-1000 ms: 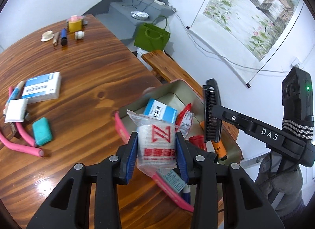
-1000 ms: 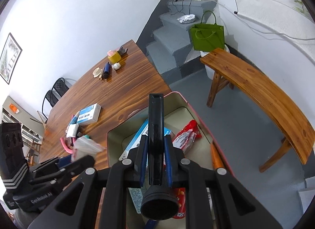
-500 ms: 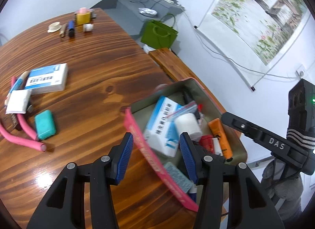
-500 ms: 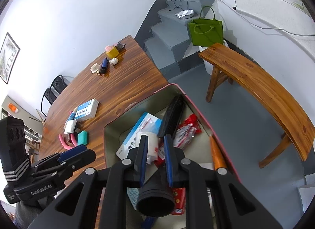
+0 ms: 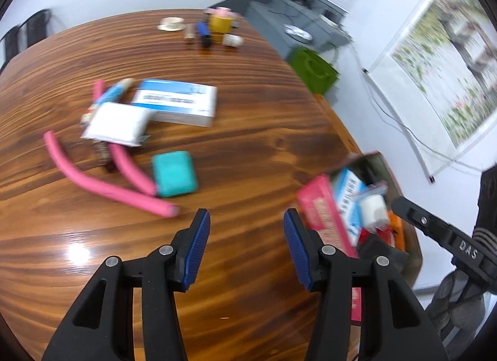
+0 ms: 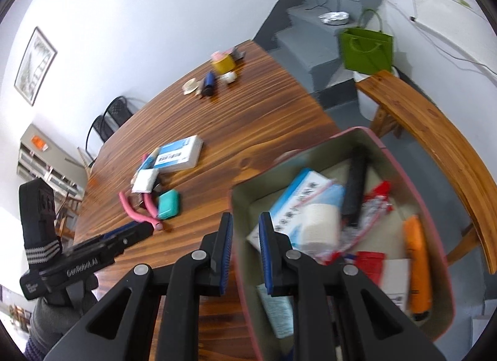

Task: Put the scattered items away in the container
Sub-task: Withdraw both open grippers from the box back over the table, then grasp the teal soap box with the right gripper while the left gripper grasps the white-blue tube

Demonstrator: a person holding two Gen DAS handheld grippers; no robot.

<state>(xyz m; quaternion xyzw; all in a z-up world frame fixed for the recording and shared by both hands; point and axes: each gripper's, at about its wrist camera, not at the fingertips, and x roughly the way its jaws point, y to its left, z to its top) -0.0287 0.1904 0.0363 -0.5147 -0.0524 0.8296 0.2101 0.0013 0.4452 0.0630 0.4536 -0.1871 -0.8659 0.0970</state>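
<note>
The pink-rimmed container (image 6: 391, 156) sits at the table's right edge and holds a bagged white roll (image 6: 320, 227), a blue-white box (image 6: 298, 193), a black comb (image 6: 357, 184), an orange tube (image 6: 417, 261) and red packets. It also shows in the left wrist view (image 5: 320, 202). My left gripper (image 5: 247, 246) is open and empty above bare table, left of the container. My right gripper (image 6: 245, 252) is open and empty over the container's left rim. On the table lie a teal case (image 5: 175, 173), pink foam rods (image 5: 90, 174), a white packet (image 5: 118, 123) and a blue-white box (image 5: 180, 106).
Small items stand at the table's far end: a yellow jar (image 5: 221, 20), a blue bottle (image 5: 203, 31), a white cap (image 5: 233, 39). A wooden bench (image 6: 435, 143) and a green bag (image 6: 366, 50) are beyond the table's right edge.
My left gripper let the bagged roll drop into the container, then swung left toward the scattered items. My right gripper released the black comb into the container and drew back.
</note>
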